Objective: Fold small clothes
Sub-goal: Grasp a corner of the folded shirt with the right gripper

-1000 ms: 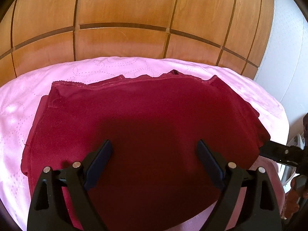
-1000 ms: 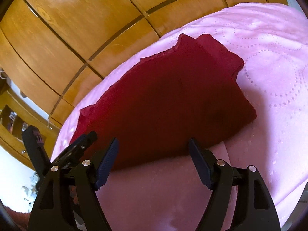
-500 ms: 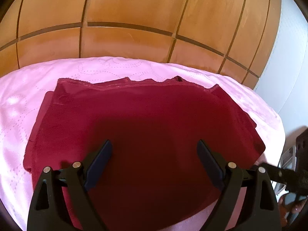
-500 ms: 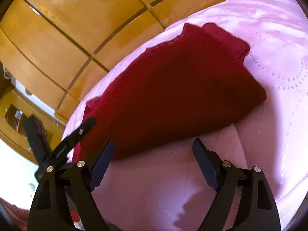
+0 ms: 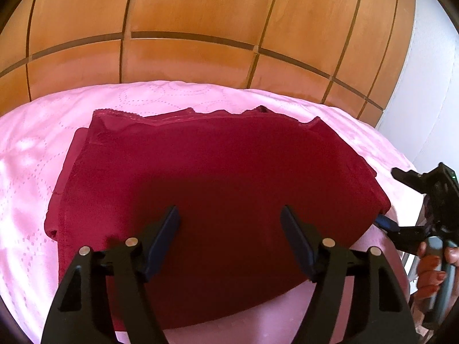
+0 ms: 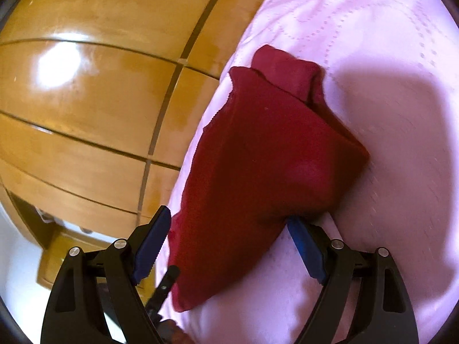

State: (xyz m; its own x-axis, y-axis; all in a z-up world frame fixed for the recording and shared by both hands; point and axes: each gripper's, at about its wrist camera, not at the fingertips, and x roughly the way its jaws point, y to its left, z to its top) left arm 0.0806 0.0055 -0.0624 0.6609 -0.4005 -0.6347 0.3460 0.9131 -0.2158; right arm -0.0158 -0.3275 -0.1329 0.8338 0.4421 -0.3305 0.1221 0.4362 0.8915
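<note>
Your left gripper (image 5: 229, 229) is hovering over the near middle of the dark red garment (image 5: 212, 200), its jaws having just been narrowing yet standing apart, with cloth beneath them but nothing pinched. Your right gripper (image 6: 226, 240) is standing wide at the garment's right corner: the lower finger (image 6: 304, 243) is sliding under the edge while the upper one is waiting above it (not yet pressing, as far as I can judge).

Outward from there, the garment is lying on the pink bedspread (image 5: 28, 172), already doubled into at least 2 layers, with its scalloped lace trim (image 5: 120, 113) along the far side and a thin strip of under-layer peeking out at the left. Behind the bed, the wooden panelled wall (image 5: 186, 14) is closing off the view.

You are looking roughly midway: 1 fold seems done, and the corner grasp plus another fold are remaining.
</note>
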